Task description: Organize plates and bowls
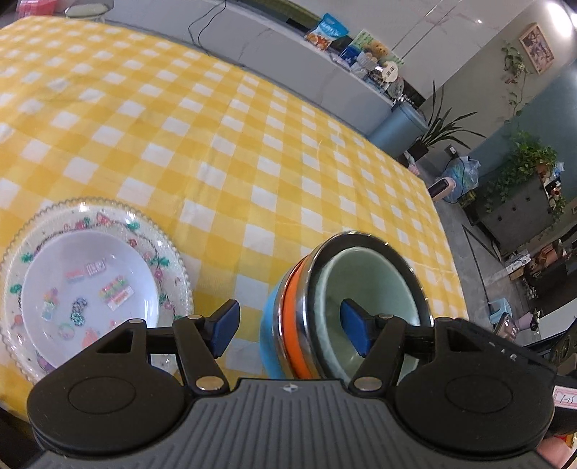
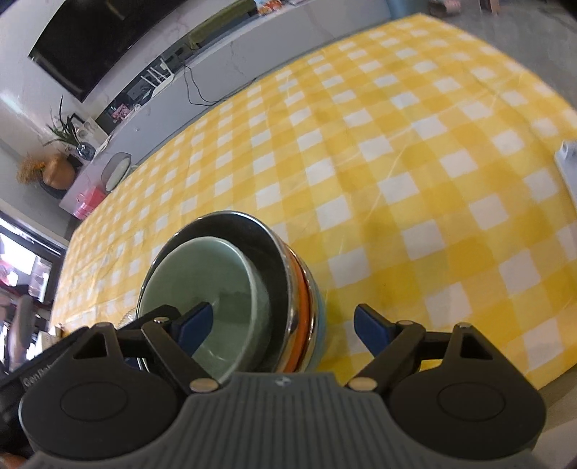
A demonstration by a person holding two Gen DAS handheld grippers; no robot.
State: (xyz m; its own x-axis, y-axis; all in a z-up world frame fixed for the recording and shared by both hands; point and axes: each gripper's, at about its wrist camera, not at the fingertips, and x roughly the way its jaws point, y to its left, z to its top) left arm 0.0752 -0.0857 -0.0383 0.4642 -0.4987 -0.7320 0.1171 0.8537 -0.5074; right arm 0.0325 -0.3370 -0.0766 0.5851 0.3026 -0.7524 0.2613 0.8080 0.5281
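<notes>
A nested stack of bowls stands on the yellow checked tablecloth: a pale green bowl (image 1: 364, 274) (image 2: 216, 274) inside a steel bowl (image 1: 346, 241) (image 2: 267, 245), over an orange bowl (image 1: 292, 306) (image 2: 304, 299) and a blue bowl (image 1: 270, 324) (image 2: 321, 317). My left gripper (image 1: 290, 326) is open and straddles the stack's left wall, one finger outside, the other inside the green bowl. My right gripper (image 2: 285, 328) is open over the opposite wall, one finger inside and one outside. Left of the stack a white plate (image 1: 90, 285) lies on a flowered glass plate (image 1: 176, 267).
The yellow checked table (image 1: 252, 144) stretches far behind the dishes; its edge drops off at the right (image 1: 432, 202). A white object (image 2: 568, 162) lies at the cloth's right side. A counter with snack bags (image 1: 324, 30) stands beyond the table.
</notes>
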